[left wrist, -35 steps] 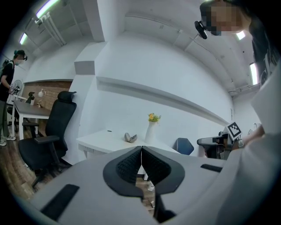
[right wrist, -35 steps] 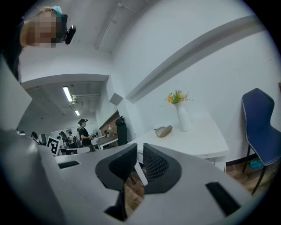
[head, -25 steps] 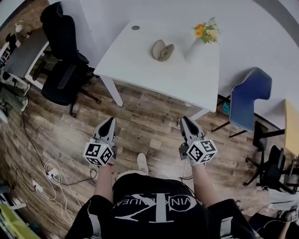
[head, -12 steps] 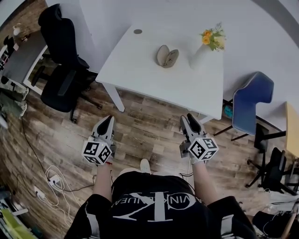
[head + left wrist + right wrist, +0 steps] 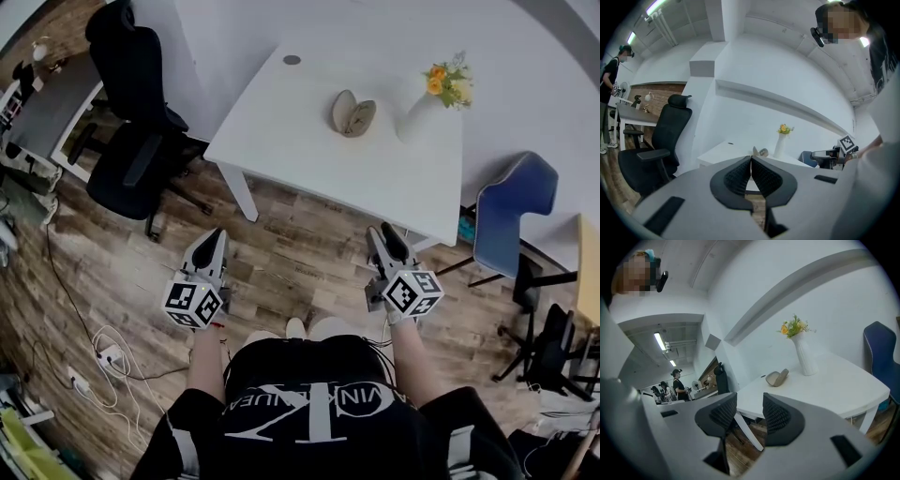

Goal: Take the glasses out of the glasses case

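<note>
The tan glasses case (image 5: 353,112) lies hinged open on the white table (image 5: 300,150), far ahead of both grippers. It is also small in the left gripper view (image 5: 761,152) and in the right gripper view (image 5: 777,377). I cannot make out glasses inside it. My left gripper (image 5: 216,237) hangs over the wooden floor, short of the table, with its jaws shut and empty (image 5: 751,162). My right gripper (image 5: 382,232) is level with it on the right. Its jaws are opening, with nothing between them (image 5: 750,405).
A white vase with yellow flowers (image 5: 427,111) stands just right of the case. A black office chair (image 5: 131,141) is left of the table and a blue chair (image 5: 511,211) is to its right. Cables and a power strip (image 5: 103,356) lie on the floor at lower left.
The person has stepped nearer the table, so both grippers have moved forward over the floor. The right gripper's jaws have parted. The left jaws stay shut.
</note>
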A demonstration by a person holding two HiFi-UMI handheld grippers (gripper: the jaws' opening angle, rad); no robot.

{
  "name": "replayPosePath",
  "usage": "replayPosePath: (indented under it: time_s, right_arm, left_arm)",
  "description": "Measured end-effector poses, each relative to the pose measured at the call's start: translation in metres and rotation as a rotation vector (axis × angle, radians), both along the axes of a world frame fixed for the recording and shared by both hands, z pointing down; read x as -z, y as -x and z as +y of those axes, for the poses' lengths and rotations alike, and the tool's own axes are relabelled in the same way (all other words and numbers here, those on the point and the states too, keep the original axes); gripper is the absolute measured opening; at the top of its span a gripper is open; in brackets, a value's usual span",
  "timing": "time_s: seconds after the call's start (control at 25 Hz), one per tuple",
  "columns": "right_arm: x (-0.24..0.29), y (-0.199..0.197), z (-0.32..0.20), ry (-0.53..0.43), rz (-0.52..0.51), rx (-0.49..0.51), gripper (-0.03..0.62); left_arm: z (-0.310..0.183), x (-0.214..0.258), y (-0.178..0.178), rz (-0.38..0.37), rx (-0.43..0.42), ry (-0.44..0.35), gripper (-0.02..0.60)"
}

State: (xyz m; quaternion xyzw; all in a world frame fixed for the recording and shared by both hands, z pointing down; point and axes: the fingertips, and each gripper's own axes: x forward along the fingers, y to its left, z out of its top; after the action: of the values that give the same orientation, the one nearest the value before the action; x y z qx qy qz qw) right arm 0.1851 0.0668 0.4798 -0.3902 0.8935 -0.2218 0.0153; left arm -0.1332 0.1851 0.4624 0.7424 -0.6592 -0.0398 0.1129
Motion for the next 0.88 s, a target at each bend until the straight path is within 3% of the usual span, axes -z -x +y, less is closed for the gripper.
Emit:
replayPosePath:
  time_s: [0.48, 0.88]
  right_arm:
    - [-0.006, 0.03, -0.021, 0.004, -0.003, 0.038, 0.16]
    - [-0.003, 0.076, -0.08, -0.028, 0.002, 0.045, 0.16]
  left_arm:
    - [-0.001, -0.013, 0.032, 0.014, 0.059, -0.004, 0.017]
    - [-0.064, -0.008, 0.073, 0.003, 0.049, -0.025, 0.017]
